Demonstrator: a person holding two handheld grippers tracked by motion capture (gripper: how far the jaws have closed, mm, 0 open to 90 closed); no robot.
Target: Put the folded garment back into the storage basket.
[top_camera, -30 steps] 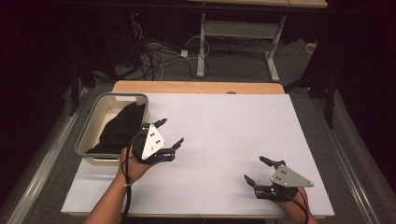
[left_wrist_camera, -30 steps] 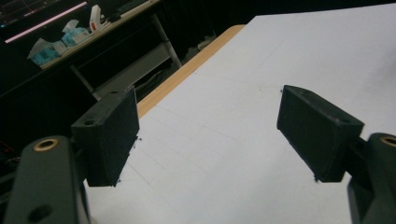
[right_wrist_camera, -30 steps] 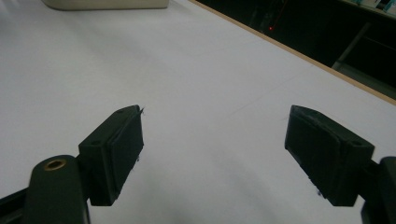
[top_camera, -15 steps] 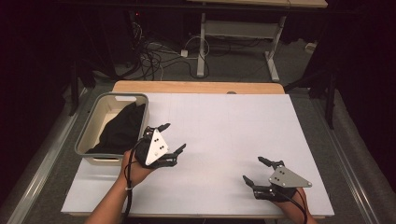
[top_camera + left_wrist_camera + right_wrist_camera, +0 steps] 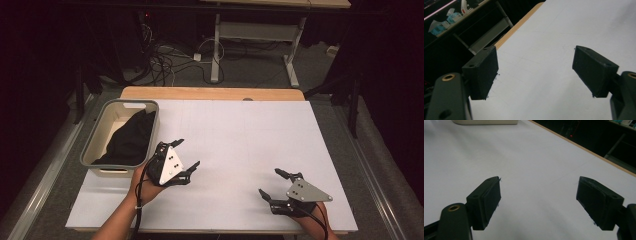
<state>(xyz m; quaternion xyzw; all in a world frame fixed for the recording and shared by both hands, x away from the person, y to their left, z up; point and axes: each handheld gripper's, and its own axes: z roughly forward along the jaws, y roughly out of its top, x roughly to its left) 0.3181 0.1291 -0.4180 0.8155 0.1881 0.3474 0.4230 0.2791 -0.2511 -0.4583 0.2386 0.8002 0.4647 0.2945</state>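
The left gripper (image 5: 184,154) hovers over the white surface (image 5: 240,135) just beside the bin (image 5: 90,150), fingers apart and empty. A black cloth (image 5: 131,141) lies inside the bin. The right gripper (image 5: 274,184), fingers apart, sits near the front edge.

You are working at a white-topped bench (image 5: 240,145) with a wooden strip along its far edge; a grey bin (image 5: 95,150) is sitting at its left side, a black cloth (image 5: 129,142) lying inside
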